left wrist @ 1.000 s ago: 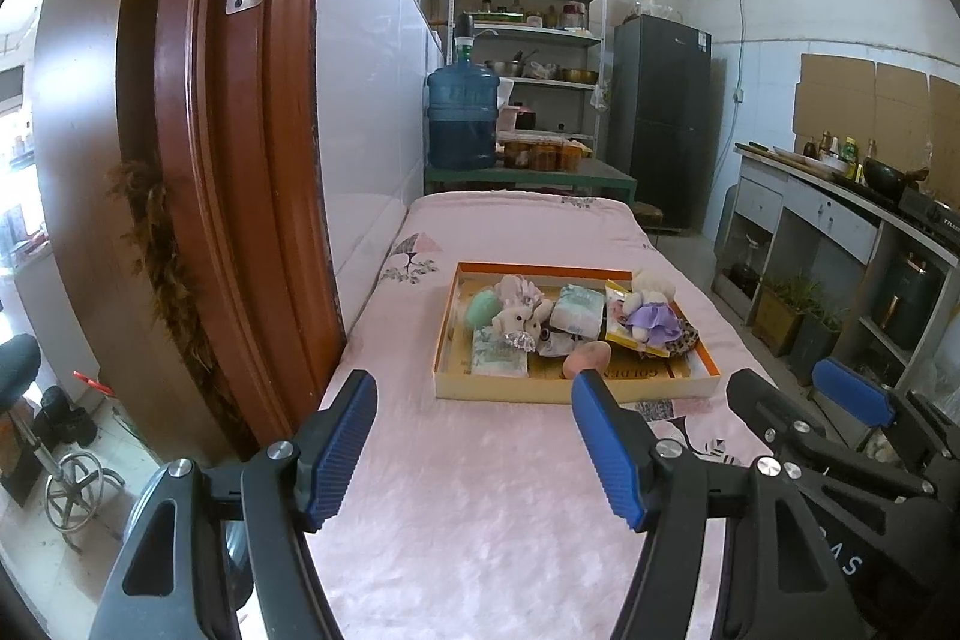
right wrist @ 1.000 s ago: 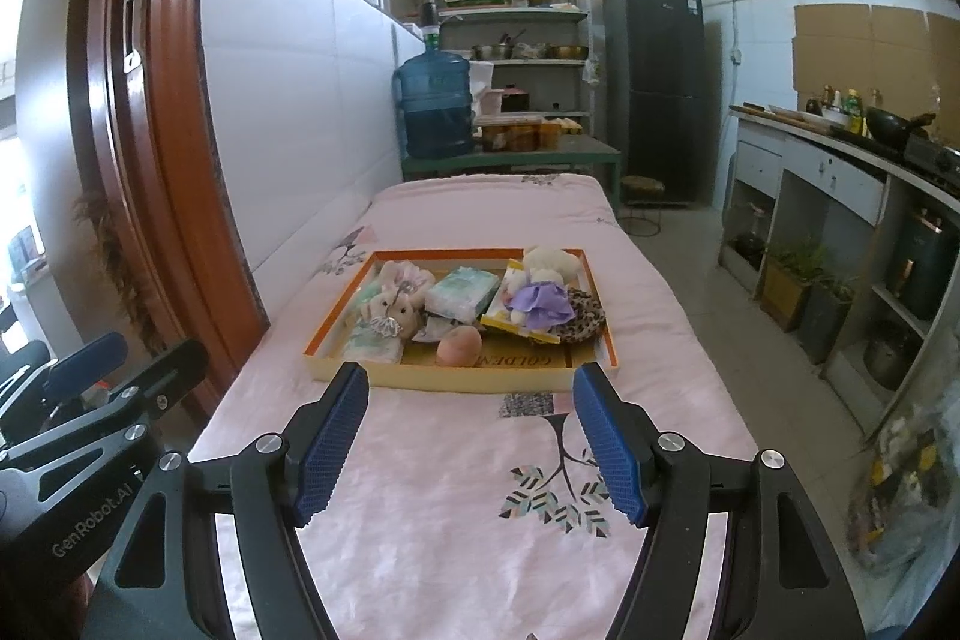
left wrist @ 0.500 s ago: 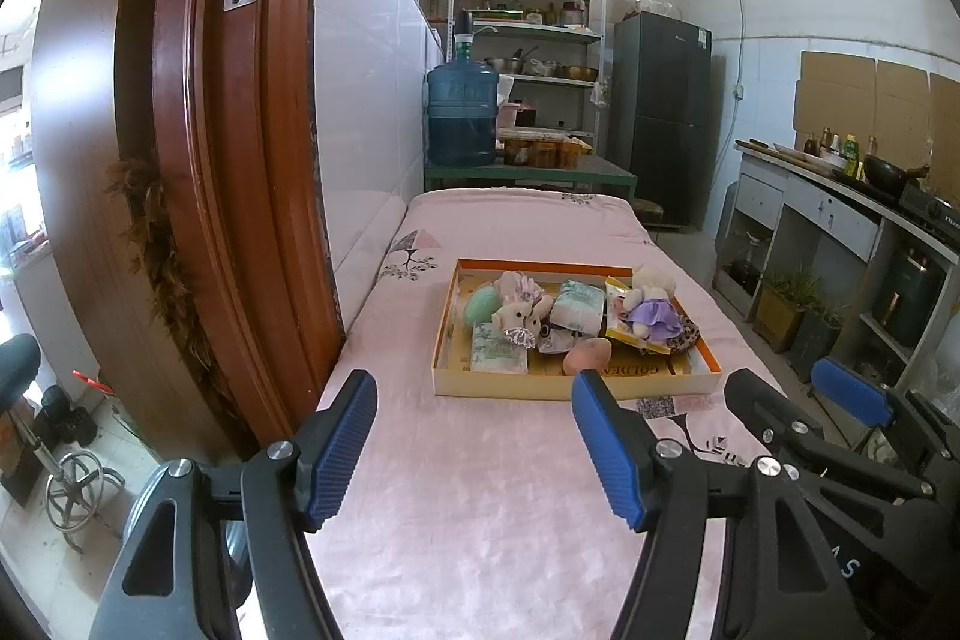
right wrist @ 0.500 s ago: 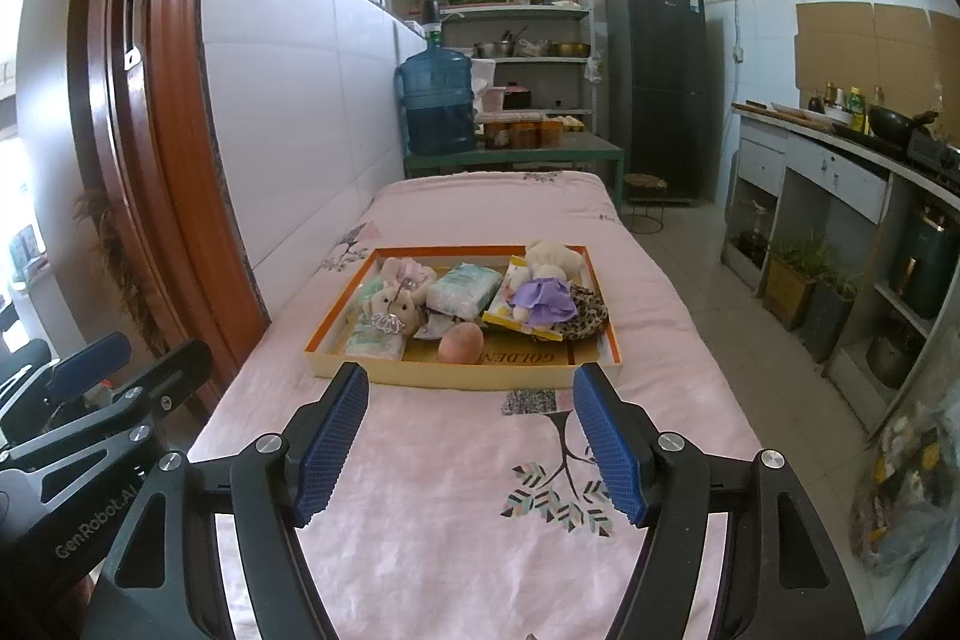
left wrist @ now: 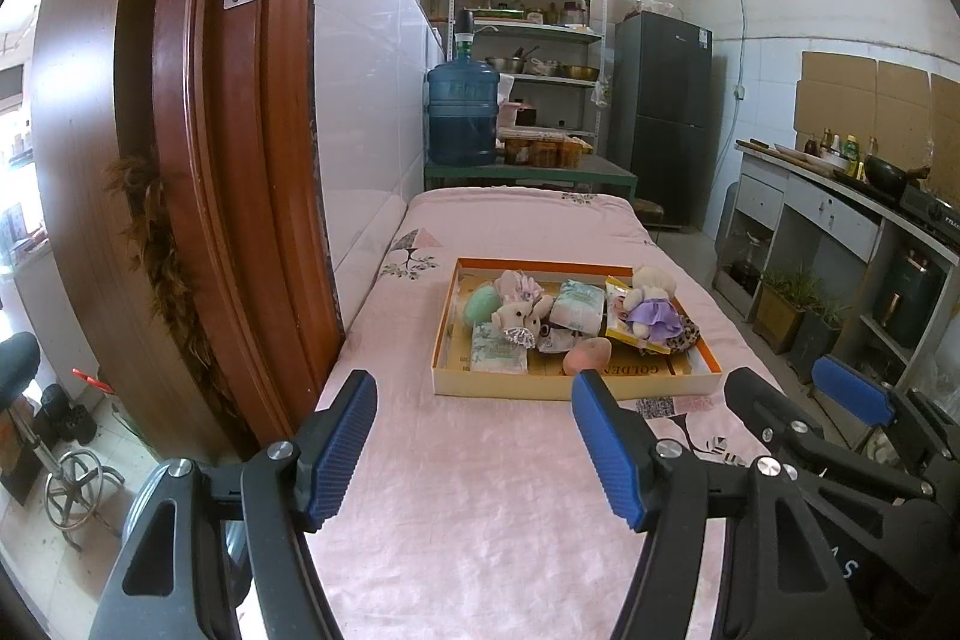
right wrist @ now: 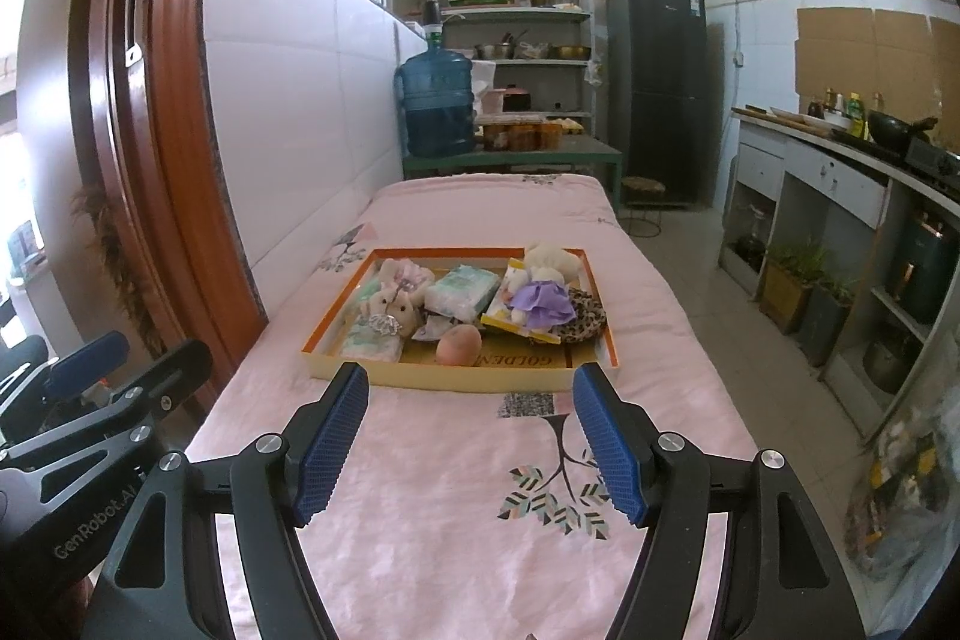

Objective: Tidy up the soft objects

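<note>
Both tongs drift slightly closer to tray [right wrist: 462, 376] w/ toys, mid-frame on pink bed; left tongs [left wrist: 474, 451] & right tongs [right wrist: 465, 448] wide, empty.

A tray [right wrist: 462, 379] lies on the bed [right wrist: 432, 490], holding the soft things: a bunny toy [right wrist: 393, 307] at left, a tissue pack [right wrist: 465, 289] in the middle, a dressed bear [right wrist: 543, 295] at right, a peach [right wrist: 458, 343] near the front wall. Behind the bed stands a water jug [right wrist: 435, 103].

The green ball [left wrist: 482, 305] sits half behind my view of the plush rabbit [left wrist: 517, 317], and the tray [left wrist: 576, 389] lettering reads only partly.
</note>
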### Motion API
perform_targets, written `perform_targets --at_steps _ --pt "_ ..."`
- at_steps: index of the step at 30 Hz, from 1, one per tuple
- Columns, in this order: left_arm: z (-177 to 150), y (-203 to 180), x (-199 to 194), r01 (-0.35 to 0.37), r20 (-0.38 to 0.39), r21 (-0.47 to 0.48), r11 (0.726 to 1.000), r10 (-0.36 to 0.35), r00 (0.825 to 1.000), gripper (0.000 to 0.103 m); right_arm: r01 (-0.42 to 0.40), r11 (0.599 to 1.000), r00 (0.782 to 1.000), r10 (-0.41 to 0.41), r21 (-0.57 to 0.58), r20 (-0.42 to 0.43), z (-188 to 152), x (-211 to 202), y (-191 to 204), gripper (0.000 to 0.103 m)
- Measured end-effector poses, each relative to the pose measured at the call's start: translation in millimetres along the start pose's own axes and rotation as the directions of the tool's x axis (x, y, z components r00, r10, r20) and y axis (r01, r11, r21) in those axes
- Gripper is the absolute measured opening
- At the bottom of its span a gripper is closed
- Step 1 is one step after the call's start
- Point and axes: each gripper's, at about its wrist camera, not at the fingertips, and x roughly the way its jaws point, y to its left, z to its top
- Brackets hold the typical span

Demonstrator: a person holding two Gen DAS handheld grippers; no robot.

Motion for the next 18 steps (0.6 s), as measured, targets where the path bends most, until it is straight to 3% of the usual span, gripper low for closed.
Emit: perform_targets --at_steps 18 --pt "-0.7 0.0 1.4 0.001 -0.002 -0.002 1.000 -0.001 1.000 0.068 0.001 1.000 1.000 -0.001 -0.005 0.000 -0.2 0.3 0.9 0.073"
